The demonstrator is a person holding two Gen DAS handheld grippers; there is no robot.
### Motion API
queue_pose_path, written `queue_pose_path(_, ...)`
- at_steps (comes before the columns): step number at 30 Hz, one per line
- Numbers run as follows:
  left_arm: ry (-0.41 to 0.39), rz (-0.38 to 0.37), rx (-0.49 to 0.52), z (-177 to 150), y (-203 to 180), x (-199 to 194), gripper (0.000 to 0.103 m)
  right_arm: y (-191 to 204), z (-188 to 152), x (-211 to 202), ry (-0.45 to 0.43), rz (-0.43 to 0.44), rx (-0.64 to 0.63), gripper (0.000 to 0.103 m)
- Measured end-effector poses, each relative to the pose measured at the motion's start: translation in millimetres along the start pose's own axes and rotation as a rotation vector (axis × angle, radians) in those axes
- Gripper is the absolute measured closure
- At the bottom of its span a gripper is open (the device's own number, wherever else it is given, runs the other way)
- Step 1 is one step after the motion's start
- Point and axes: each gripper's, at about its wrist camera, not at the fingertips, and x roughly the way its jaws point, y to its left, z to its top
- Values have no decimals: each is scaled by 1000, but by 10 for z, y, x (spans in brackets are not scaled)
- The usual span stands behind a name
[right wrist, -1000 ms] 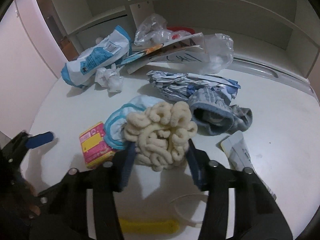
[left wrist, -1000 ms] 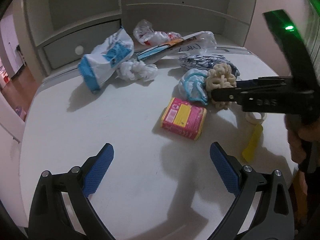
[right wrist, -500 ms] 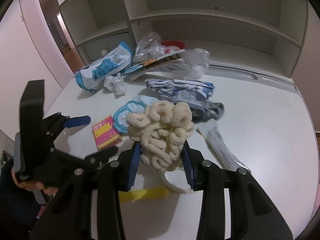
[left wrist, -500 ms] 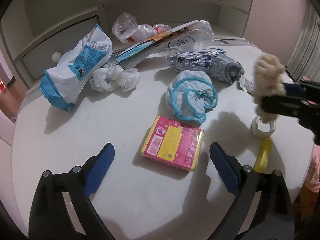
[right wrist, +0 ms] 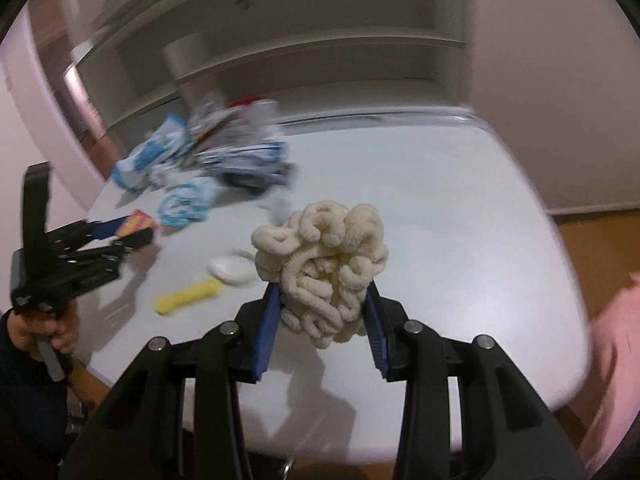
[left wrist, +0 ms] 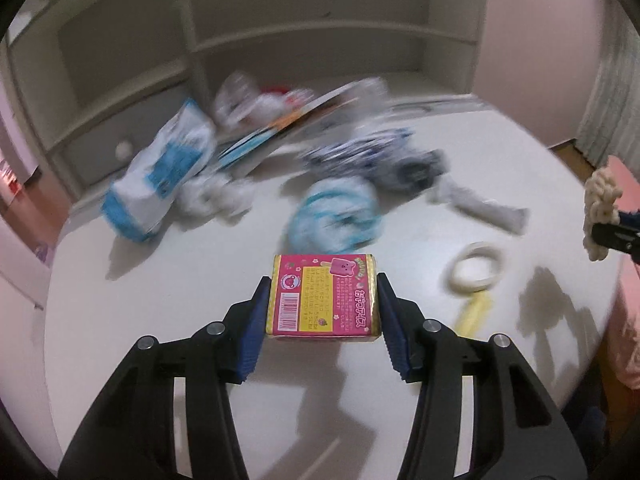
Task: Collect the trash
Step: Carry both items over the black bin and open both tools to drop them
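Note:
My left gripper [left wrist: 322,304] is shut on a pink and yellow box [left wrist: 323,295] and holds it above the white table [left wrist: 160,280]. My right gripper [right wrist: 322,312] is shut on a cream fluffy wad [right wrist: 322,264] and holds it above the table's right part. The wad also shows at the right edge of the left wrist view [left wrist: 600,212]. The left gripper with the box [right wrist: 136,226] shows at the left of the right wrist view.
On the table lie a blue and white bag [left wrist: 160,176], a crumpled white paper [left wrist: 216,200], a light blue cloth [left wrist: 336,216], a grey bundle [left wrist: 384,160], a tape ring [left wrist: 476,268] and a yellow strip [left wrist: 472,312]. Shelves [left wrist: 280,40] stand behind.
My left gripper moved in and closed on the pink box, then lifted it. My right gripper carried the cream wad to the right, away from the pile.

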Motion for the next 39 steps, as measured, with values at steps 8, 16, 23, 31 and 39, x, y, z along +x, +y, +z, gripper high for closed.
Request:
queue_pose_path(8, -64, -223, 199, 211, -1502, -161, 53, -1274, -706, -765, -36, -173, 250, 64)
queue_pose_path(16, -51, -515, 454, 33, -3403, -197, 53, -2514, -1798, -1290, -9, -335, 542, 64)
queue_pose_path(23, 21, -697, 628, -530, -4709, 90, 53, -3285, -2787, -1345, 38, -408, 765, 64)
queue_pose_path(31, 131, -721, 704, -1068, -5404, 750, 53, -3713, -3527, -902, 162, -391, 881, 64)
queue_pose_path(39, 202, -682, 714, -1221, -5602, 1104, 53, -3907, -3862, -633, 226, -363, 936, 62)
